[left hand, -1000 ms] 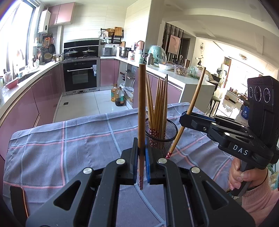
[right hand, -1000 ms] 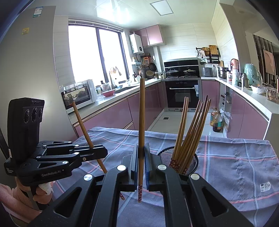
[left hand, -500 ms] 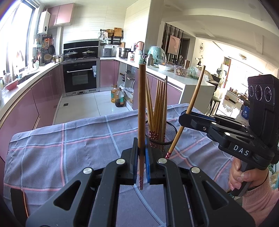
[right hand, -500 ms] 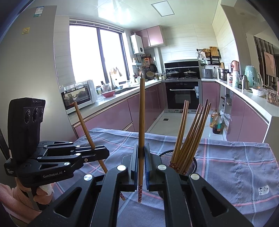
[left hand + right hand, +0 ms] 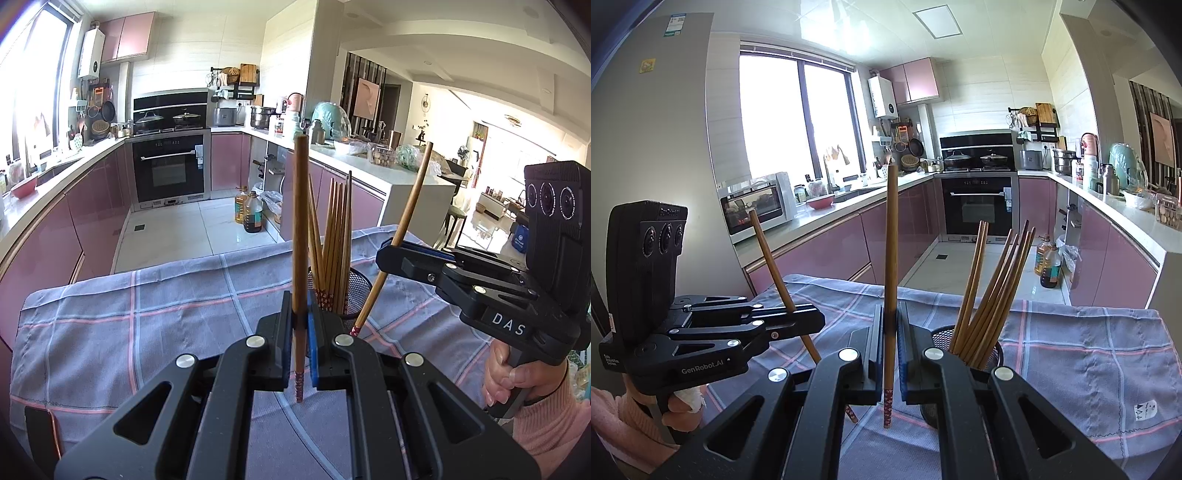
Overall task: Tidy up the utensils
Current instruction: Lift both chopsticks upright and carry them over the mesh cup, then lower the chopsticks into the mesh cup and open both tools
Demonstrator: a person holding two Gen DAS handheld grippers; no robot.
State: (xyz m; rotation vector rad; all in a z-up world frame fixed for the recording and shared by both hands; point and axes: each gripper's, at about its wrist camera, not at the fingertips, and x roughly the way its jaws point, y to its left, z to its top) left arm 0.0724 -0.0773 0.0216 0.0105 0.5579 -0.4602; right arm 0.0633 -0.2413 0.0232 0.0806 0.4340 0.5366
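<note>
In the left wrist view my left gripper [image 5: 301, 321] is shut on a brown chopstick [image 5: 300, 229] that stands upright, patterned tip down. Just beyond it a black mesh holder [image 5: 358, 291] holds several chopsticks [image 5: 334, 236]. To the right of the holder, my right gripper [image 5: 388, 254] is shut on a second, slanted chopstick [image 5: 408, 218]. The right wrist view shows the right gripper [image 5: 891, 325] shut on its upright chopstick [image 5: 891, 251]. There the holder [image 5: 995, 354] is close on the right, and the left gripper [image 5: 816, 317] grips its chopstick [image 5: 772, 258] on the left.
A blue-grey plaid cloth [image 5: 147, 325] covers the table; its far edge drops toward the kitchen floor. Pink cabinets and an oven [image 5: 168, 170] stand behind, with oil bottles [image 5: 251, 214] on the floor. A hand in a pink sleeve [image 5: 517, 376] grasps the right gripper's handle.
</note>
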